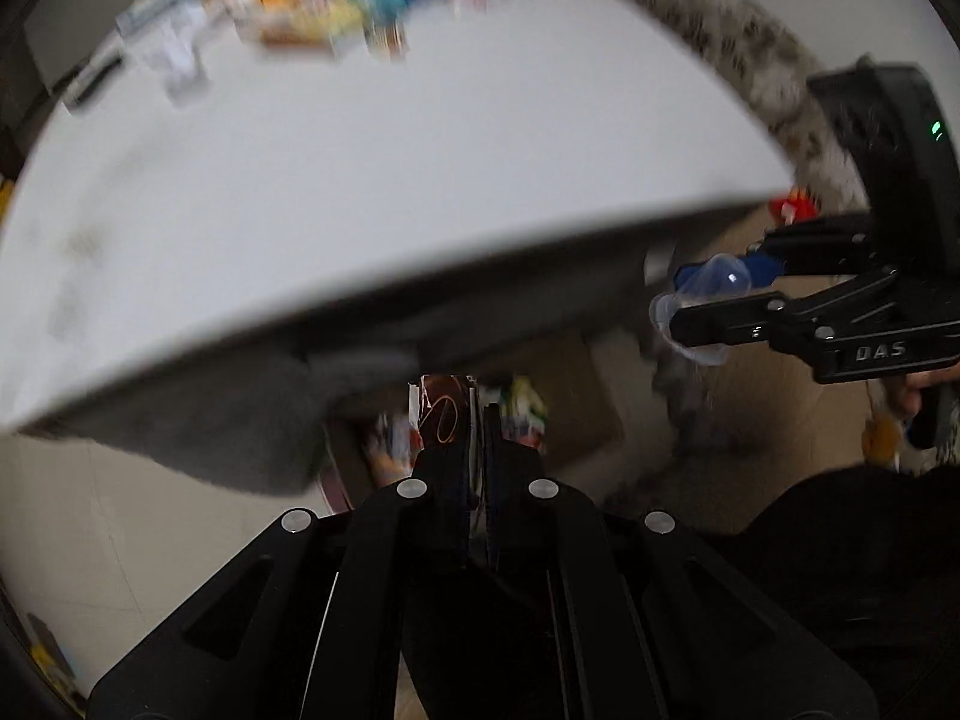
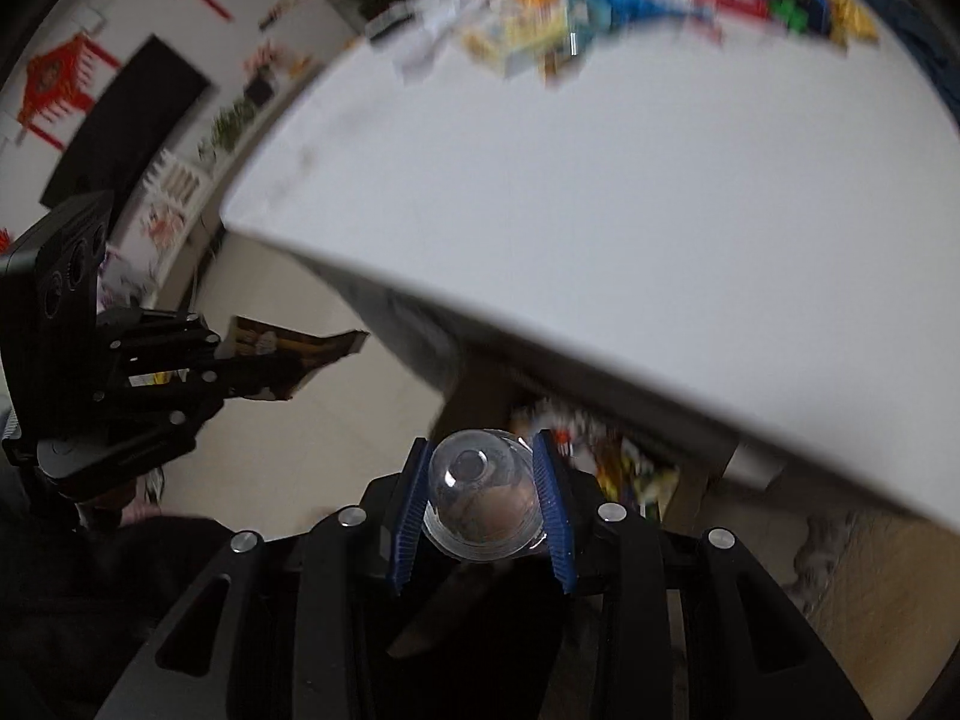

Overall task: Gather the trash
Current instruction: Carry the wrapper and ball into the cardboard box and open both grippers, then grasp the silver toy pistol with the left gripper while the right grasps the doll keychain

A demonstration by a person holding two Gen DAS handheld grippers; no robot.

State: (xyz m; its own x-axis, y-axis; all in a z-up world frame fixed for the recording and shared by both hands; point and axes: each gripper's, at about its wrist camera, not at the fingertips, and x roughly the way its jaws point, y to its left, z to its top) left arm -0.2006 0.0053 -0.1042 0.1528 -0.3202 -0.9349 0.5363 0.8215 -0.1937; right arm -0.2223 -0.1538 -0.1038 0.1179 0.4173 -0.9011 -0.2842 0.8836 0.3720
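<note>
Your right gripper [image 2: 480, 498] is closed on a clear plastic dome lid [image 2: 480, 495], held off the edge of the white table [image 2: 600, 210] — light, slick and easily crushed, so keep the pads on its rim. Your left gripper [image 1: 474, 420] pinches a brown foil wrapper [image 1: 444, 414], flimsy and floppy. The right view shows that wrapper's full length [image 2: 288, 354]; the left view shows a cardboard box [image 1: 576, 420] of trash below.
</note>
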